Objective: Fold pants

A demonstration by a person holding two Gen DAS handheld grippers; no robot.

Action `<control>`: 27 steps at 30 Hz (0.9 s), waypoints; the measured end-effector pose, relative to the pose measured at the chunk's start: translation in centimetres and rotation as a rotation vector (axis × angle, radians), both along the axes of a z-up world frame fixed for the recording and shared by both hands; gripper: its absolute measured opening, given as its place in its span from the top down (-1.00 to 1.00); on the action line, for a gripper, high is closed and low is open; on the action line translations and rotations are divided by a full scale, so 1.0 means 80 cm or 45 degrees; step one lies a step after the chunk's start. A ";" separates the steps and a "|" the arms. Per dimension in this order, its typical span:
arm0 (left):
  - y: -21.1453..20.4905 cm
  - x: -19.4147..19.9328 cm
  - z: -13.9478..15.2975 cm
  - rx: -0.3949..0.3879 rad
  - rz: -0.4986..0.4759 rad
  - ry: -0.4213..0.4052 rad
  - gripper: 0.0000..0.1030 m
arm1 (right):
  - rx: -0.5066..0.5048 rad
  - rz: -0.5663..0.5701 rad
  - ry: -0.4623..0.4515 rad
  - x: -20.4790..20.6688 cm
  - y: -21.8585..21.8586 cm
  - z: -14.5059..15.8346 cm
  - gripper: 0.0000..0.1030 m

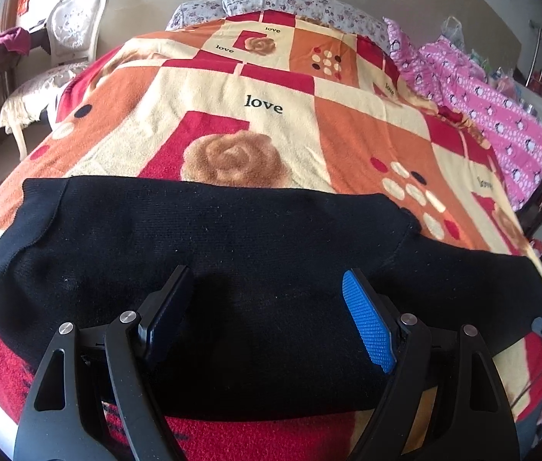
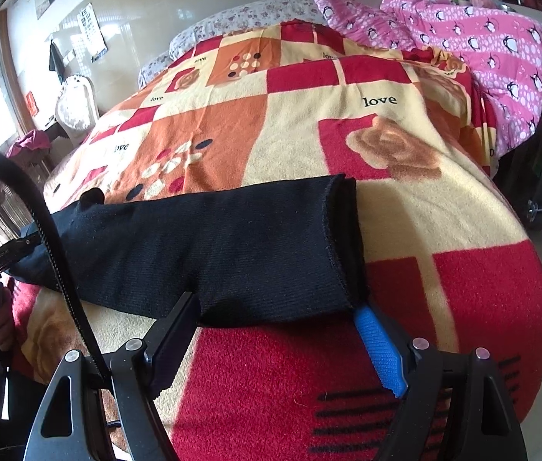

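Item: black pants [image 1: 213, 253], flat across the bed [image 1: 271, 123], leg ends at my three o'clock. My left gripper [image 1: 269, 319] and right gripper [image 2: 276, 342]: fingers apart, nothing held. Step: pre-grasp. Next: pinch near edge, carry toward twelve o'clock.

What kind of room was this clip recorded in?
Most likely a home bedroom: the black pants lie on a bed spread with a "love" blanket, with floral pillows at its head and a pink penguin-print quilt beside it.
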State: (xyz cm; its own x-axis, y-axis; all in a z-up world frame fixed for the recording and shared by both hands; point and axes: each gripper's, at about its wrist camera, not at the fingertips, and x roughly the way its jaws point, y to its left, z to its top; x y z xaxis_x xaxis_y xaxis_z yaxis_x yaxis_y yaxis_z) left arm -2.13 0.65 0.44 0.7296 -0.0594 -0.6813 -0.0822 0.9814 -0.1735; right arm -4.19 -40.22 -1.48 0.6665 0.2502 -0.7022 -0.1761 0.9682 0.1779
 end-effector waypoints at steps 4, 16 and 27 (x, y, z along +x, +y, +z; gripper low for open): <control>-0.016 0.004 -0.004 0.130 0.018 0.033 -0.56 | -0.050 0.023 -0.004 0.000 0.011 -0.002 -0.70; -0.015 0.005 -0.007 0.159 0.024 0.041 -0.56 | -0.138 0.008 -0.007 -0.001 0.020 -0.004 -0.72; -0.015 0.005 -0.007 0.160 0.025 0.041 -0.56 | -0.143 0.006 -0.006 -0.001 0.021 -0.004 -0.72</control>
State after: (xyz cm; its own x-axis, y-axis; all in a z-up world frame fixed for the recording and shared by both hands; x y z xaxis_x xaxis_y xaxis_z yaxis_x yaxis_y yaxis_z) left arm -1.72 -0.58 -0.12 0.7075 0.0416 -0.7055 -0.1049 0.9934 -0.0466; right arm -4.24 -38.55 -1.83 0.6688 0.1728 -0.7231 -0.1809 0.9812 0.0672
